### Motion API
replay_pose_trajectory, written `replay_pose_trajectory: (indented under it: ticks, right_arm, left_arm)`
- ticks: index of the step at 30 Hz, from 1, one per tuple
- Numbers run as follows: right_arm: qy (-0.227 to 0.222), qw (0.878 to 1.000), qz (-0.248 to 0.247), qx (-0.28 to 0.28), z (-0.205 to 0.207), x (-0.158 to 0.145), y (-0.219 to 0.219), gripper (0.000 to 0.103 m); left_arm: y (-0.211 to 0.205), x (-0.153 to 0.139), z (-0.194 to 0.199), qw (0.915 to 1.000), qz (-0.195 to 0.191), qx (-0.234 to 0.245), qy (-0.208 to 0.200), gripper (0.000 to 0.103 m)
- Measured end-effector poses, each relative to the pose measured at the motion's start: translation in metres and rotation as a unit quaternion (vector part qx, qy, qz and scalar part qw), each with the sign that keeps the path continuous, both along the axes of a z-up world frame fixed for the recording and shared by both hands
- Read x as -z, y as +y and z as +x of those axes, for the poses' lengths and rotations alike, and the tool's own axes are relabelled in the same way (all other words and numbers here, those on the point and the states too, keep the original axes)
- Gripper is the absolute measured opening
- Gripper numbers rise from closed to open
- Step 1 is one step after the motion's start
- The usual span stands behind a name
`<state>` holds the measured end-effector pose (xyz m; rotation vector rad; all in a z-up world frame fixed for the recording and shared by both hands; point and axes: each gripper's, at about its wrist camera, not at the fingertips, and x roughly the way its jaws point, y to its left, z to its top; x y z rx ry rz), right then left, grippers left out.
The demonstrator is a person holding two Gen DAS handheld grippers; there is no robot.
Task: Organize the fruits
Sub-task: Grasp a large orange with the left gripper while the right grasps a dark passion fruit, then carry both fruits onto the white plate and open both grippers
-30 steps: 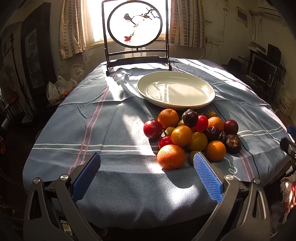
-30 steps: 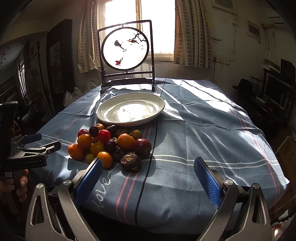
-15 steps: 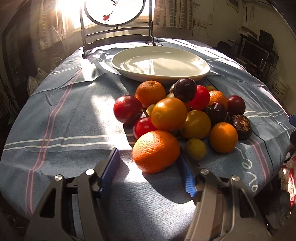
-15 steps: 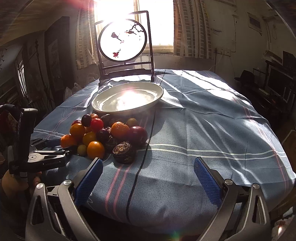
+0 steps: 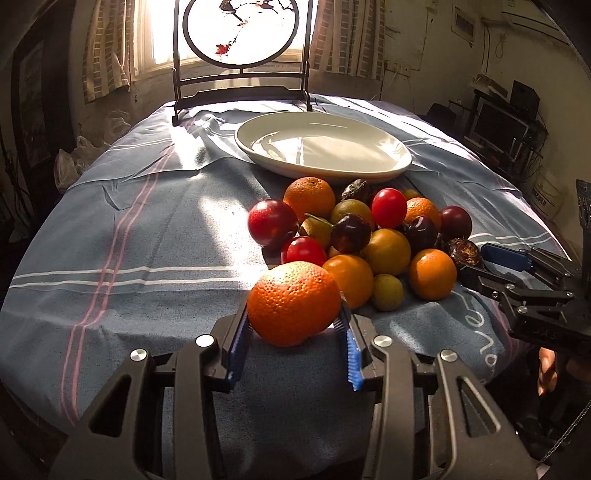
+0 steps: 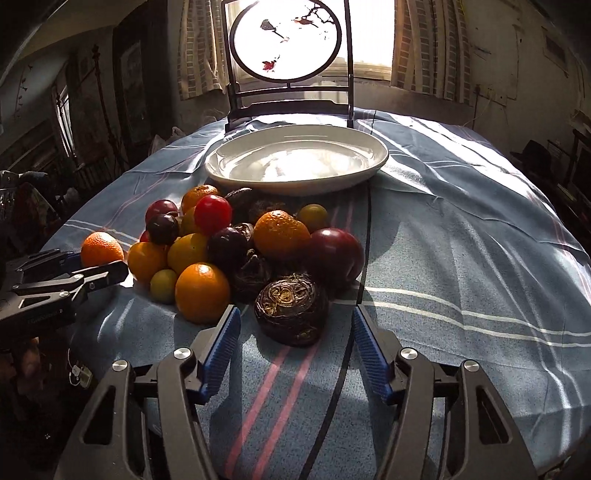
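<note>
My left gripper (image 5: pixel 293 325) is shut on a large orange (image 5: pixel 293 302), lifted a little off the blue cloth; it also shows in the right wrist view (image 6: pixel 101 249). A pile of fruit (image 5: pixel 369 232) with oranges, red plums, dark plums and small green fruits lies behind it. An empty white plate (image 5: pixel 399 162) stands beyond the pile. My right gripper (image 6: pixel 293 325) is open, its blue pads on either side of a dark brown wrinkled fruit (image 6: pixel 291 310) at the pile's near edge, not touching it.
A round painted screen on a dark stand (image 5: pixel 242 33) stands at the table's far edge before the window. The striped blue tablecloth (image 5: pixel 129 229) covers the round table. Dark furniture and a monitor (image 5: pixel 498 125) stand at the right wall.
My left gripper closed on the large orange and raised it slightly. My right gripper moved in toward the pile, narrowed, and now straddles the dark wrinkled fruit.
</note>
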<state>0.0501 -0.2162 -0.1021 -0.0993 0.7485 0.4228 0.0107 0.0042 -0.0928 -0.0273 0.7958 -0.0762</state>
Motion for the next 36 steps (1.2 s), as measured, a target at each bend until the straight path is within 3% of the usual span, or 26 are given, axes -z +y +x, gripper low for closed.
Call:
replay_pose_trajectory:
  ticks: [1, 2, 3, 6, 15, 27, 32, 36]
  right_arm:
    - [0.001, 1.000, -0.004, 0.000, 0.002, 0.001, 0.003, 0.057]
    - [0.004, 1.000, -0.007, -0.004, 0.003, 0.002, 0.006, 0.045]
    - [0.006, 1.000, -0.016, -0.004, 0.004, 0.003, 0.009, 0.044]
    - [-0.004, 1.000, -0.024, -0.003, 0.001, 0.003, 0.011, 0.043]
    - [-0.023, 0.999, 0.035, 0.009, -0.012, -0.014, -0.019, 0.043]
    - [-0.032, 0.997, 0.068, 0.015, 0.000, -0.030, -0.035, 0.043]
    - [-0.028, 0.996, 0.082, 0.004, 0.020, -0.042, -0.028, 0.043]
    - [-0.023, 0.996, 0.087, -0.004, 0.053, -0.058, -0.016, 0.043]
  left_arm:
    - [0.001, 0.001, -0.001, 1.0000, -0.003, 0.000, 0.001, 0.041]
    - [0.002, 0.001, 0.000, 1.0000, -0.004, 0.000, 0.001, 0.041]
    - [0.003, 0.002, -0.001, 1.0000, -0.004, 0.000, 0.001, 0.041]
    - [0.005, 0.003, -0.002, 1.0000, -0.006, 0.000, 0.000, 0.041]
    - [0.018, -0.007, -0.008, 0.9996, -0.023, -0.010, -0.015, 0.041]
    - [0.033, -0.014, 0.002, 0.9983, -0.044, -0.027, -0.029, 0.041]
    - [0.029, -0.028, 0.024, 0.9983, -0.045, -0.013, -0.036, 0.041]
    - [0.015, -0.040, 0.063, 0.9986, -0.043, 0.014, -0.029, 0.041]
